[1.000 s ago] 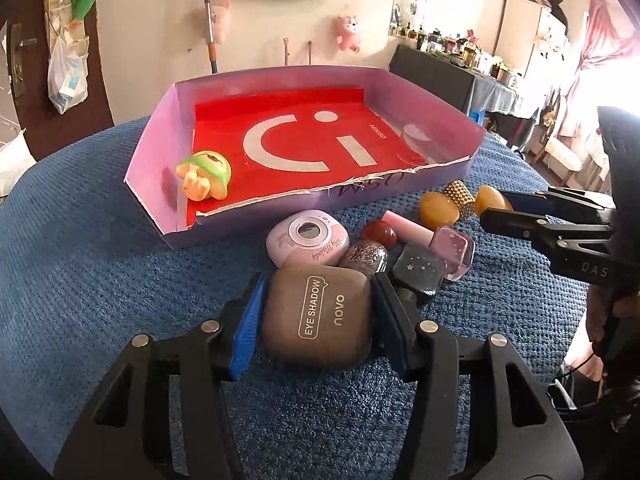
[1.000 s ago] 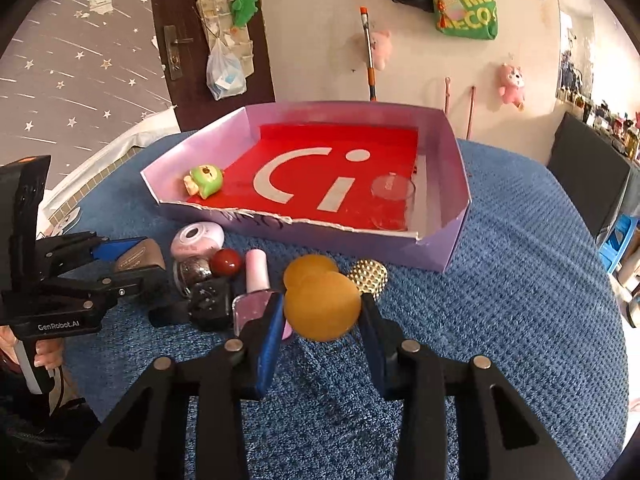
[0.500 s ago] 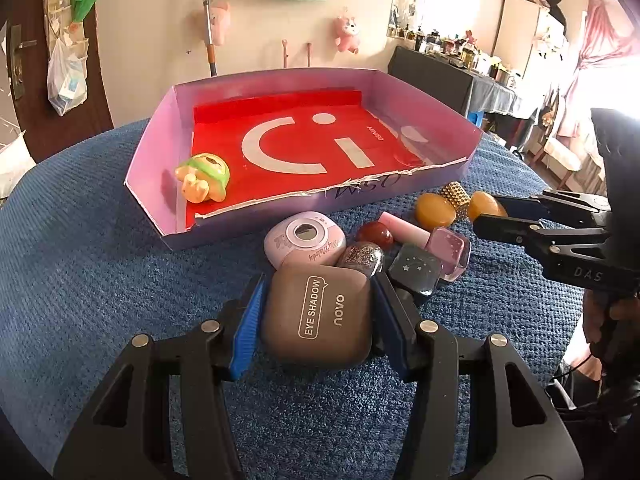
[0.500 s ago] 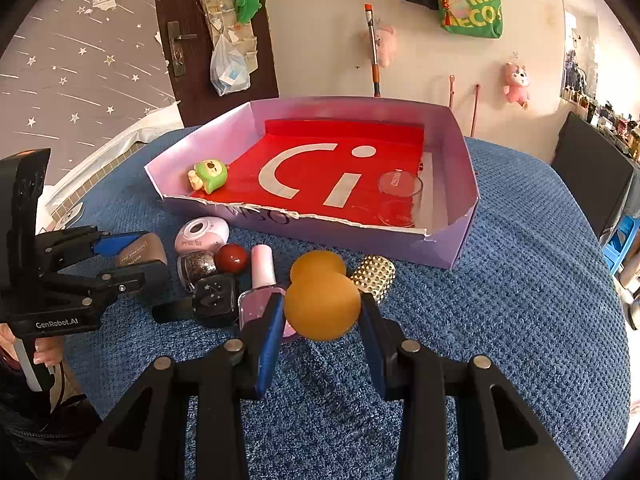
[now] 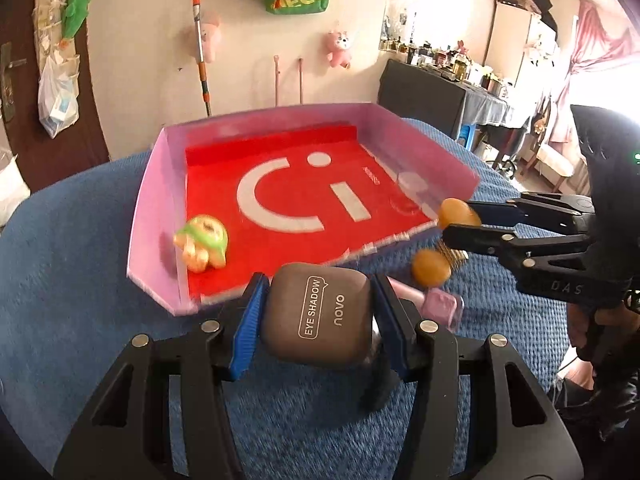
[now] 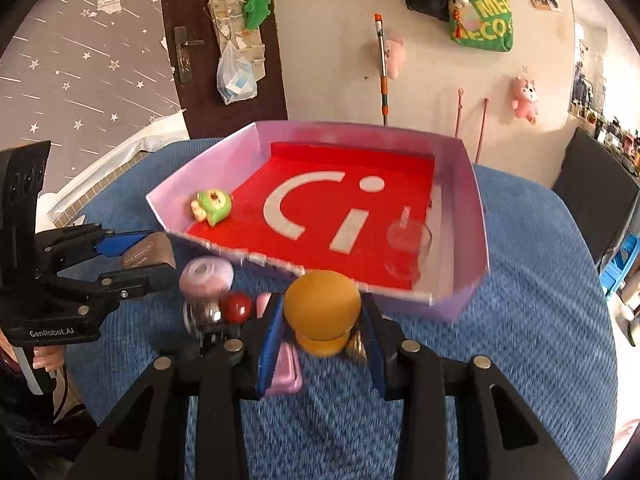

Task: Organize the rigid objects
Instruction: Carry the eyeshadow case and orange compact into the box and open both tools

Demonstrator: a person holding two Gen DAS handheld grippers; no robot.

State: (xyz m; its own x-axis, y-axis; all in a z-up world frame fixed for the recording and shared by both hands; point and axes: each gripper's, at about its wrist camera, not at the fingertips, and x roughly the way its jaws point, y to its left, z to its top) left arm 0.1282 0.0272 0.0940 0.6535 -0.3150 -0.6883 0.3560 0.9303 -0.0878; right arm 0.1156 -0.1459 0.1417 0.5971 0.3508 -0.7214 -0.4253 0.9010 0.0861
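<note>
**Both grippers loaded in front of the pink tray**

While the left gripper [image 5: 316,312] clamped a brown eye-shadow case [image 5: 318,316] between its blue pads, the right gripper [image 6: 322,320] pinched an orange ball [image 6: 322,304] the same way; both items were held clear of the blue cloth [image 6: 500,380]. Just beneath and beside the right gripper lay a second orange ball [image 6: 322,346], a pink square bottle [image 6: 286,372], a red bead [image 6: 237,307] and a round pink compact [image 6: 206,278], clustered near the tray's front wall. Beyond them sat the pink tray [image 6: 476,208] with its red floor, holding a green toy figure [image 6: 212,206] at its left side and a clear cup [image 6: 408,248] at its right.
</note>
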